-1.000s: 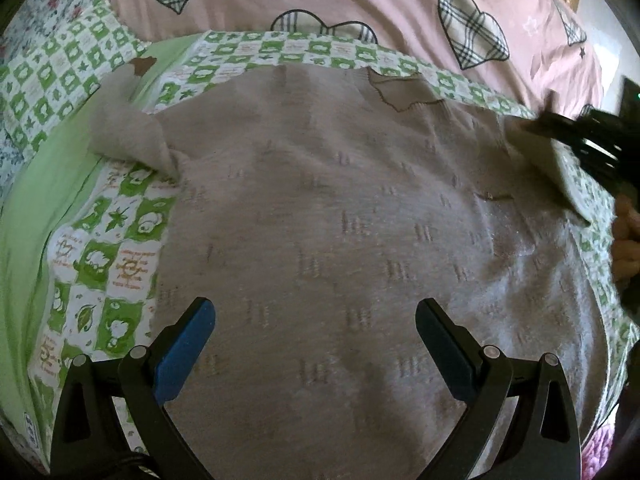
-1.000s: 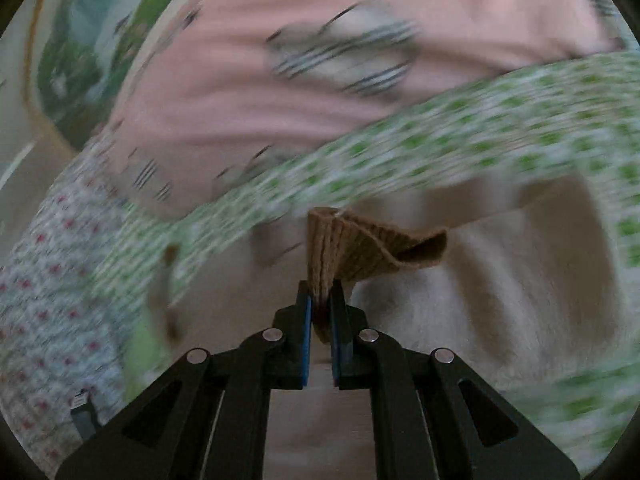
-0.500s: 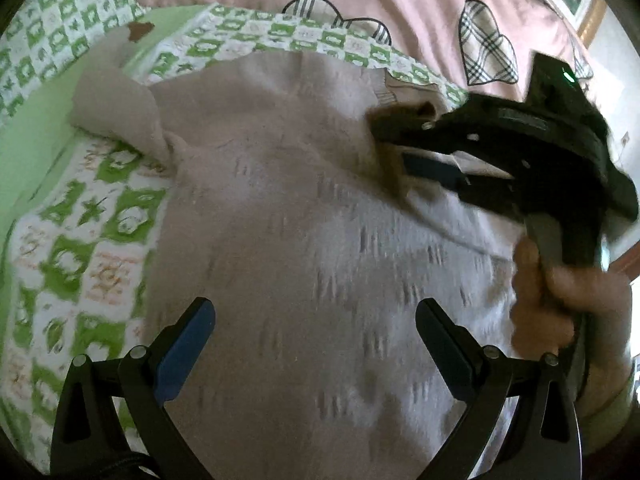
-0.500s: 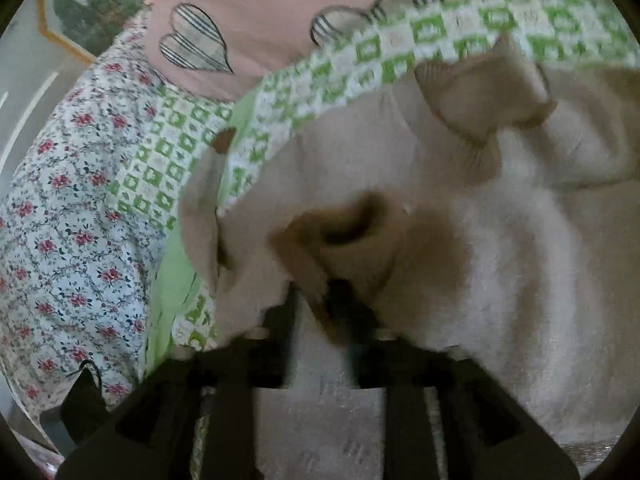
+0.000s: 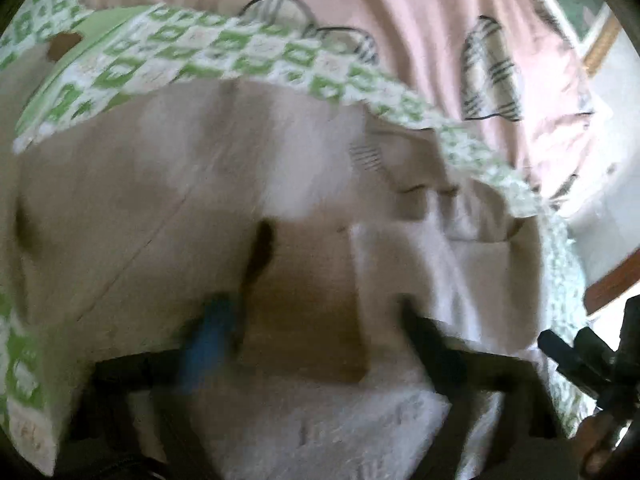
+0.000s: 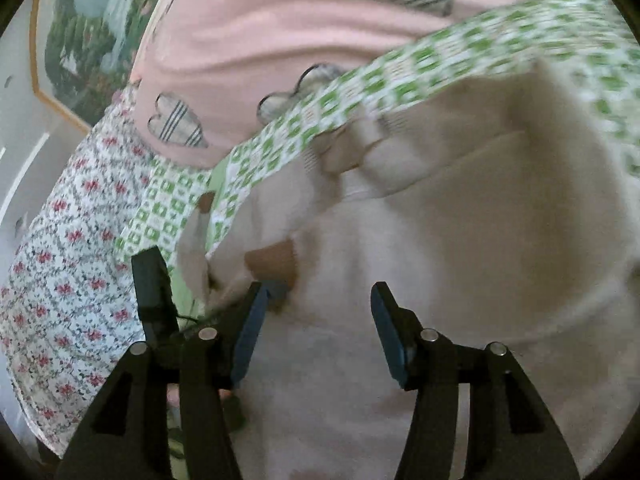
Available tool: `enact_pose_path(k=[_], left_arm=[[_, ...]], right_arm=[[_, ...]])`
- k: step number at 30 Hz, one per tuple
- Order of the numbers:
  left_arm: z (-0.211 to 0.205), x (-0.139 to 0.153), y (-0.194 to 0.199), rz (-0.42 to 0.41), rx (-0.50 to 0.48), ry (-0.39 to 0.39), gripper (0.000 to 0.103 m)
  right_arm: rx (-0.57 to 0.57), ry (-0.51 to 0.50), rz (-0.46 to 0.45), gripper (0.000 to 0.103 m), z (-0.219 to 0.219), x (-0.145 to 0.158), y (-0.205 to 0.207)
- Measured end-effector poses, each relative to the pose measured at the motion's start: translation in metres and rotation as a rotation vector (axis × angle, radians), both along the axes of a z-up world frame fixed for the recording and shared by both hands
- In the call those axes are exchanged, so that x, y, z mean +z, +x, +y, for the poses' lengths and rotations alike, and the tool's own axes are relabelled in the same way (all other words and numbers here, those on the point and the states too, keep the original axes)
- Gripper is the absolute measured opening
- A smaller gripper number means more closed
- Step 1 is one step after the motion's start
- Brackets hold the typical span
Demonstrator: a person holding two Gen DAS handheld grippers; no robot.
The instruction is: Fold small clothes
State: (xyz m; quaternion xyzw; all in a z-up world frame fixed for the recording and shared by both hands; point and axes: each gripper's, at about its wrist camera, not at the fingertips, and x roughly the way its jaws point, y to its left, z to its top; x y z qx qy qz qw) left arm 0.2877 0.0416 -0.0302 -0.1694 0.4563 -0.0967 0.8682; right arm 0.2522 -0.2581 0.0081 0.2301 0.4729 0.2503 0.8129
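A beige knit sweater [image 5: 200, 184] lies spread on a green-and-white checked sheet [image 5: 224, 56]. Its right sleeve is folded across the body, and the brown cuff [image 6: 272, 260] rests on it. My left gripper [image 5: 316, 328] is open low over the sweater, its fingers blurred by motion. My right gripper [image 6: 316, 320] is open and empty just above the sweater, with the cuff by its left fingertip [image 6: 256, 304]. The left gripper's body [image 6: 154, 292] shows at the left of the right wrist view. The right gripper [image 5: 576, 360] shows at the lower right edge of the left wrist view.
A pink quilt with plaid hearts [image 6: 280, 40] lies behind the sweater. A floral sheet [image 6: 68, 240] covers the bed to the left. A framed picture [image 6: 92, 32] hangs on the wall. The sweater's other sleeve [image 6: 192, 252] lies bunched at the left.
My right gripper carried the sleeve cuff across the sweater, let it go and opened. My left gripper has moved in low over the sweater. Both views are blurred by motion.
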Motion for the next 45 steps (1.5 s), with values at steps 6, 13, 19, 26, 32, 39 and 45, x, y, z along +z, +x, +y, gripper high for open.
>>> enact_pose_path(k=[6,13,19,26,32,39,45], left_arm=[[0.013,0.033,-0.023,-0.128,0.009,0.048,0.008],[0.04,0.027,-0.029,-0.109,0.042,0.095,0.008],[0.058,0.017,-0.035,-0.098,0.124,0.069,0.008],[0.049,0.023,-0.044,-0.127,0.085,0.079,0.008],[0.023,0.029,-0.037,-0.158,0.038,0.133,0.007],[0.034,0.014,-0.04,-0.114,0.033,0.178,0.01],[0.033,0.014,-0.044,-0.104,0.045,0.208,0.015]], right_arm=[[-0.127,-0.058,-0.012,0.058,-0.057,0.004,-0.002],[-0.249,-0.195,-0.001,0.058,-0.103,-0.001,0.039],[-0.2,-0.291,0.049,0.063,-0.094,-0.028,0.093],[-0.165,-0.21,0.039,0.01,-0.105,-0.038,0.094],[-0.216,-0.258,-0.03,0.01,-0.117,-0.015,0.075],[-0.297,-0.423,0.025,0.024,-0.103,-0.025,0.074],[-0.128,-0.4,-0.095,0.047,-0.06,-0.008,0.042]])
